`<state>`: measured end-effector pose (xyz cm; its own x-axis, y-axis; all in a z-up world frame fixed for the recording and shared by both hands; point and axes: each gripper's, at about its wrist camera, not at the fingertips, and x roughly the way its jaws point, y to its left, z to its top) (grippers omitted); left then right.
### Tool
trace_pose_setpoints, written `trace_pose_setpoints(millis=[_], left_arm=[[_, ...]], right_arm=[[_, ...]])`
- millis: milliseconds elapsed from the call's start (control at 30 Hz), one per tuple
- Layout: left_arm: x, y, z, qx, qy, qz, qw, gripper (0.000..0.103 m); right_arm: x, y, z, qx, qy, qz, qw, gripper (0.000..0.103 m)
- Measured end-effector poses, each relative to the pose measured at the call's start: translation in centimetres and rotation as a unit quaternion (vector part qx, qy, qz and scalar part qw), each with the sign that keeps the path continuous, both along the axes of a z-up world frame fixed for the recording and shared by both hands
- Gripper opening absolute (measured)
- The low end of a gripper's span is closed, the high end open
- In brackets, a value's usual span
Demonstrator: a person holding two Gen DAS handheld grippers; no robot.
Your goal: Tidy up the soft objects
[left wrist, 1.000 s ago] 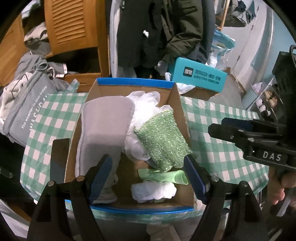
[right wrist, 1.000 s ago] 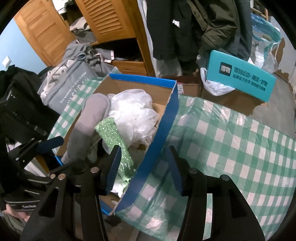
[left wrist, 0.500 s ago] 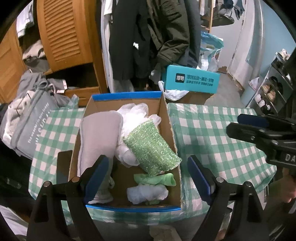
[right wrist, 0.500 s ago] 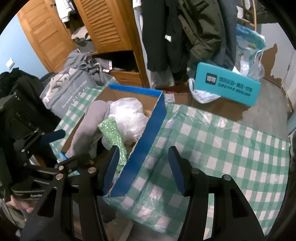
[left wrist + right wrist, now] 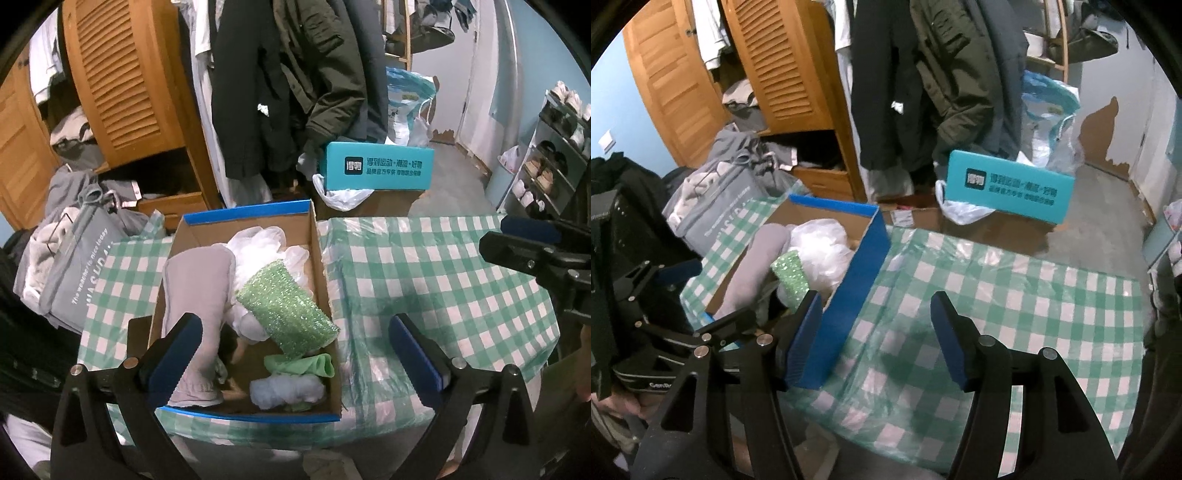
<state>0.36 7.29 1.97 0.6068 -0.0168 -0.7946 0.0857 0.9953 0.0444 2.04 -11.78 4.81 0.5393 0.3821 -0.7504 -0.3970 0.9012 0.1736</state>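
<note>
From the left wrist view, the left gripper (image 5: 295, 347) is seen released, its jaws spread wide and nothing caught between them. It is held high and back from the cardboard box (image 5: 321, 280), which sits just ahead and below, so the whole interior can be surveyed. Directly ahead, between the jaws, a glittery green cloth (image 5: 286, 308) is draped over a white plastic bag (image 5: 258, 247); it seems to have been laid on top because the bag fills the far part of the box. Behind the left finger a long grey cloth (image 5: 195, 295) is stretched along the left wall. Nearest the gripper, a small green cloth (image 5: 306, 365) and a white wad (image 5: 286, 389) are tucked against the near wall. All soft things appear gathered inside; the task is judged nearly done. Far to the right, over the checked surface (image 5: 443, 280), the right gripper (image 5: 535, 254) is glimpsed.

Now the right wrist view: the right gripper (image 5: 877, 332) is also released and empty, jaws parted. It is held above the bare surface (image 5: 1015, 306), with the box's blue side wall (image 5: 849, 295) just ahead of its left finger. Nothing soft is seen lying loose on the cloth ahead of it. To the left, the left gripper (image 5: 665, 273) is seen beside the box.
</note>
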Motion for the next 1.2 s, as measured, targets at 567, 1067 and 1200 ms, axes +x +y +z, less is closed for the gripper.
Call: trace_pose_setpoints(millis=[567,1067,1200], left_arm=[[-0.2,-1.9,0.5,0.006,0.002,-0.007,1.0000,0.102],[0.0,-2.1,0.3,0.008,0.008,-0.002,0.9999,0.102],[0.0,-2.1,0.3,0.008,0.007,-0.001,0.9999,0.102]], right_arm=[[-0.1,-2.6,-0.2,0.005,0.002,-0.015,1.000,0.060],[-0.1,-2.8,-0.3,0.006,0.002,-0.017,1.000,0.060],[-0.1,-2.8,-0.2,0.006,0.003,-0.016,1.000,0.060]])
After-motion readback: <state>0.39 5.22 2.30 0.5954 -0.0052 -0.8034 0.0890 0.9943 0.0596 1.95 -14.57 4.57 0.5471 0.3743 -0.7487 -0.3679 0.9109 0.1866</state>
